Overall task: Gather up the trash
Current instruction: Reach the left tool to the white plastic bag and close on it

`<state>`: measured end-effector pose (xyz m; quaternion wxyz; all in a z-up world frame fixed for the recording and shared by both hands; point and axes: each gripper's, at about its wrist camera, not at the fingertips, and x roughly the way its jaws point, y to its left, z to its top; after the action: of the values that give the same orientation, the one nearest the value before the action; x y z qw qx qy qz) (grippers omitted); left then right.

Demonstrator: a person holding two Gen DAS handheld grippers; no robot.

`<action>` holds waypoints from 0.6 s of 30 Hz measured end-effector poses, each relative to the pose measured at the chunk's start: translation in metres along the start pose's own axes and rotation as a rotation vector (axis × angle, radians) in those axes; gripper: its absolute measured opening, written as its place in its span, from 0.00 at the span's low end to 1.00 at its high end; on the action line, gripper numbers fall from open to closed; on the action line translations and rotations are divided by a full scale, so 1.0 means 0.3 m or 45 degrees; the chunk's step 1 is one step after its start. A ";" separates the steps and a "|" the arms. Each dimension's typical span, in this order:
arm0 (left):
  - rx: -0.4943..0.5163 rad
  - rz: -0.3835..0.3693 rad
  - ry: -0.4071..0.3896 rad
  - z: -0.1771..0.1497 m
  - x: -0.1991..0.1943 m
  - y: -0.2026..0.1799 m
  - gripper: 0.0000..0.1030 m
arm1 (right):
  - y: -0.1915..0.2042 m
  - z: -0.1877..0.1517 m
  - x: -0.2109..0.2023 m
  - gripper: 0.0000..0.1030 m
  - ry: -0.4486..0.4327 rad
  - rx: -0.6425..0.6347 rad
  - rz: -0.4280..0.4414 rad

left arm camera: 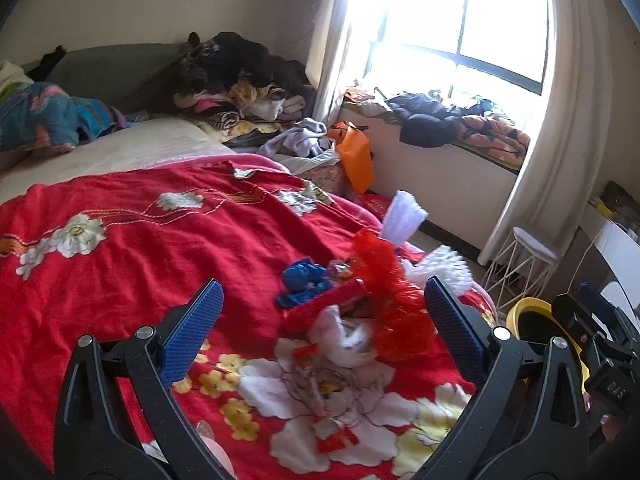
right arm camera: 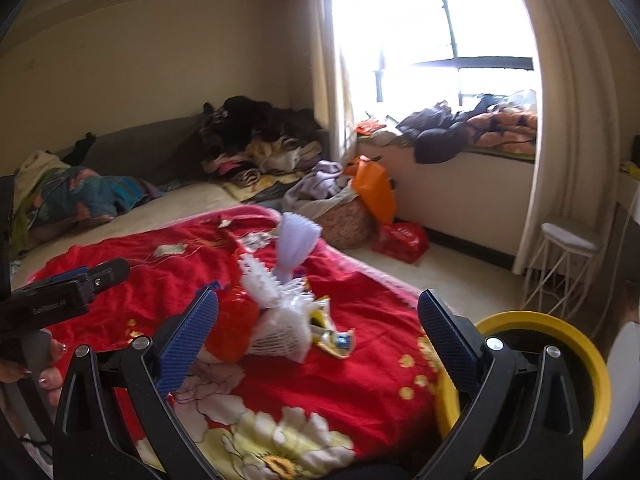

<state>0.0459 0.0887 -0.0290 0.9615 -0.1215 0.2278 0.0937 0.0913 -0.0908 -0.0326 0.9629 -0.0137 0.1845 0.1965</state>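
Here, trash pile [left arm camera: 352, 312] sits on red floral bedspread [left arm camera: 120, 264] near bed's edge: red foam net [left arm camera: 384, 280], white foam net [right arm camera: 280, 332], blue crumpled wrapper [left arm camera: 302, 284]. Your left hand-held gripper [left arm camera: 324, 312] spread wide over pile, pinching nothing. Your right hand-held gripper [right arm camera: 318, 316] also spread, empty. Yellow-rimmed bin [right arm camera: 560, 344] just beside bed.

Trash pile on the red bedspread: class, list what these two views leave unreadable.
- Wrapper print: the snack wrappers are motion-blurred in the right wrist view.
- Yellow bin: its inside is hidden by the right hand-held gripper.
- Red plastic bag: smeared in the left wrist view, contents unclear.
- Outside the window: overexposed.
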 end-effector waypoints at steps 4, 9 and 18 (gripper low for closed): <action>-0.036 0.016 0.036 0.005 0.029 0.066 0.90 | 0.021 0.013 0.068 0.88 0.044 -0.002 0.045; -0.048 -0.011 0.105 -0.011 0.092 0.107 0.90 | 0.038 0.027 0.178 0.73 0.143 -0.008 0.119; -0.014 -0.108 0.316 -0.073 0.240 0.098 0.71 | 0.053 0.033 0.336 0.54 0.282 -0.001 0.219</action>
<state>0.0931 0.1196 -0.0868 0.9284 -0.1471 0.3389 0.0386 0.1747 -0.0375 -0.0588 0.9162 -0.0199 0.2901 0.2756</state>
